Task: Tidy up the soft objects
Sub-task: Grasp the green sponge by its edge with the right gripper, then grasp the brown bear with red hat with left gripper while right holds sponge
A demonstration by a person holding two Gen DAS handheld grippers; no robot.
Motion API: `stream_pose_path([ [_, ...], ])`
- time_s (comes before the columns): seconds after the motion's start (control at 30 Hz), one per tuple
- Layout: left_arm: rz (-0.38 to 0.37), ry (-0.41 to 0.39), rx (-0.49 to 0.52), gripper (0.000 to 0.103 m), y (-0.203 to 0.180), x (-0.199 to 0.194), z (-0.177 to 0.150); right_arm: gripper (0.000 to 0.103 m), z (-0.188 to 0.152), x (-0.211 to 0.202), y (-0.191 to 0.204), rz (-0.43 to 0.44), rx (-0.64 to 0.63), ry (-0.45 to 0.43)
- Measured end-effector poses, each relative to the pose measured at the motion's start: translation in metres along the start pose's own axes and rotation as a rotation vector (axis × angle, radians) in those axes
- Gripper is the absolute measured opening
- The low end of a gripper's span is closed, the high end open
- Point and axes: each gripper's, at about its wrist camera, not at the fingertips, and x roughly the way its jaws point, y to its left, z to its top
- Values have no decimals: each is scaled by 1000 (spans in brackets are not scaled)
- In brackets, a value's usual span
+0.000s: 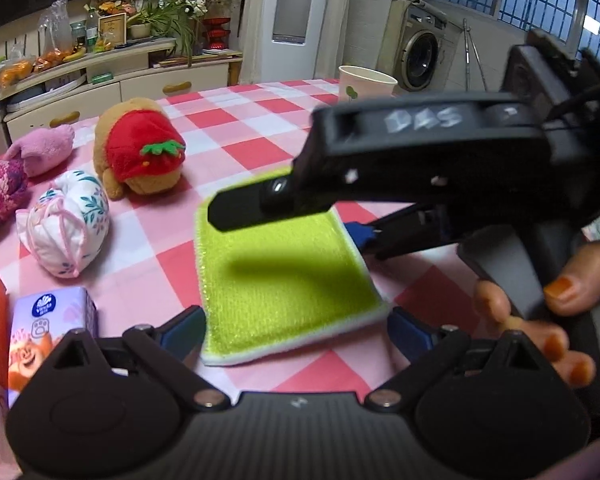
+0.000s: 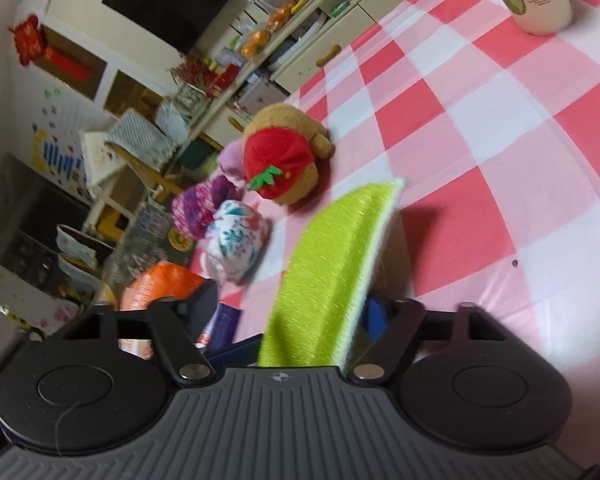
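The left tool (image 1: 296, 330) stands open, its blue pads either side of the near end of the green sponge cloth (image 1: 284, 276) without pressing it. The right tool (image 1: 364, 236) reaches in from three o'clock with the cloth's far edge between its jaws; whether they pinch it I cannot tell. The cloth lies on the checked desk (image 1: 236, 136). At ten o'clock sits a strawberry plush (image 1: 140, 148), a floral pouch (image 1: 68, 224) beside it.

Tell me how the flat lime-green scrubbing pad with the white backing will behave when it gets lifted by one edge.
The lime-green scrubbing pad probably flexes but holds its shape: in the right wrist view it stands on edge, only gently curved. It looks light, being thin sponge. Its fuzzy face should resist slipping between fingers.
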Motion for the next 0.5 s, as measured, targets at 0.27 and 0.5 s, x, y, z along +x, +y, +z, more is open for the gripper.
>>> stream_pose_path([
  [0.27, 0, -14, -10, 96, 7, -18, 11, 34, 1, -5, 7, -101, -82, -34],
  [0.5, 118, -103, -102, 96, 32, -35, 39, 31, 9, -41, 28, -328, -277, -245],
])
